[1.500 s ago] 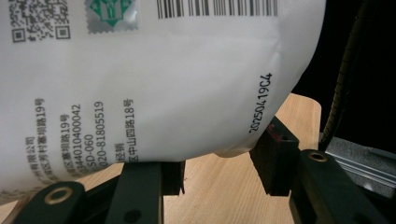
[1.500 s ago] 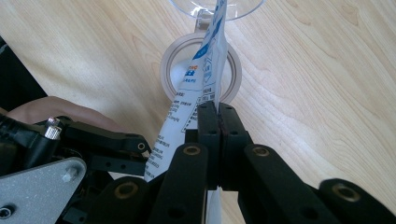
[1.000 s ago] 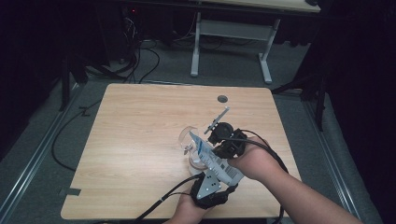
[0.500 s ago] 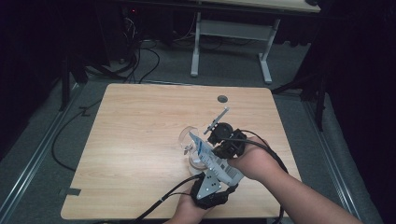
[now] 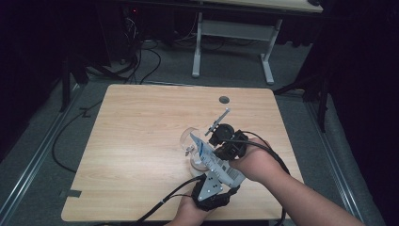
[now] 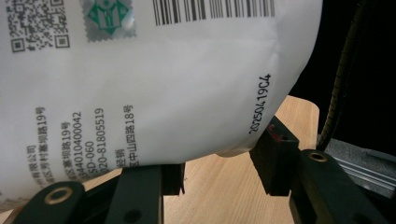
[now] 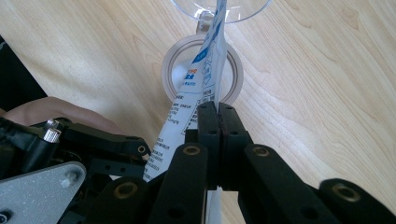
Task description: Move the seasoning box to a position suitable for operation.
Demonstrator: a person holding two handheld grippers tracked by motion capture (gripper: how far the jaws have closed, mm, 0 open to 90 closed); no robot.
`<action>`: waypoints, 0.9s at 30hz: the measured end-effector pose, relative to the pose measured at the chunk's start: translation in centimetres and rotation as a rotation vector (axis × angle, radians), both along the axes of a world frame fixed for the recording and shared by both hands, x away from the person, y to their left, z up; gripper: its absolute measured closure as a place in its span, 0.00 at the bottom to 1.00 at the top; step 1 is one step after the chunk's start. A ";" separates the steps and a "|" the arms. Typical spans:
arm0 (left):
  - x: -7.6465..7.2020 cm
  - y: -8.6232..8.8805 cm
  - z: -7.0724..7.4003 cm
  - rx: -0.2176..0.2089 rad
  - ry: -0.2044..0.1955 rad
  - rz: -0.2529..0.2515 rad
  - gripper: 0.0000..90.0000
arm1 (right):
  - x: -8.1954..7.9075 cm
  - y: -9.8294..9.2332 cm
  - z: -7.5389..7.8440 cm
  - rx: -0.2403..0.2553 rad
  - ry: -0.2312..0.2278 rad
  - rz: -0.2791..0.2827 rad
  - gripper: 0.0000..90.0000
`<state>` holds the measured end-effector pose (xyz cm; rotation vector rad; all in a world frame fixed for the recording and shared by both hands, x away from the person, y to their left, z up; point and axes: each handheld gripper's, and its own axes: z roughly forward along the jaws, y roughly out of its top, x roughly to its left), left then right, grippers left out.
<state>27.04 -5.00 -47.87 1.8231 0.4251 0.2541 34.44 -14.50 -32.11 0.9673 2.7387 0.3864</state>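
A white pouch (image 5: 214, 160) with blue print and a barcode is held tilted just above the table, between both grippers. In the left gripper view the pouch (image 6: 154, 79) rests between my left gripper's (image 6: 217, 170) jaws, which press its lower edge. My left gripper (image 5: 211, 181) sits near the table's front edge. My right gripper (image 7: 217, 112) is shut on the pouch's (image 7: 196, 88) thin side edge; from above the right gripper (image 5: 221, 143) is just behind the pouch. The pouch's top points at a clear glass vessel (image 5: 189, 138), whose rim (image 7: 219, 11) lies beyond a round white ring (image 7: 238, 74).
A wooden table (image 5: 141, 141) with a round cable hole (image 5: 224, 100) near its far edge. Black cables trail off the front edge (image 5: 160, 205). A thin metal rod (image 5: 219, 120) sticks up by the right gripper. Another desk's legs (image 5: 268, 61) stand behind.
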 end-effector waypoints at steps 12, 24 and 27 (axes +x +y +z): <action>0.0 0.0 0.0 0.001 0.000 0.001 0.65 | 0.0 -0.1 -0.1 0.009 0.001 -0.001 1.00; 0.1 0.0 -0.1 0.004 0.002 0.004 0.65 | 0.2 -0.1 -0.2 0.010 0.006 0.000 1.00; 0.1 0.0 0.0 0.005 0.003 0.003 0.65 | 0.2 -0.1 -0.2 0.009 0.004 0.004 1.00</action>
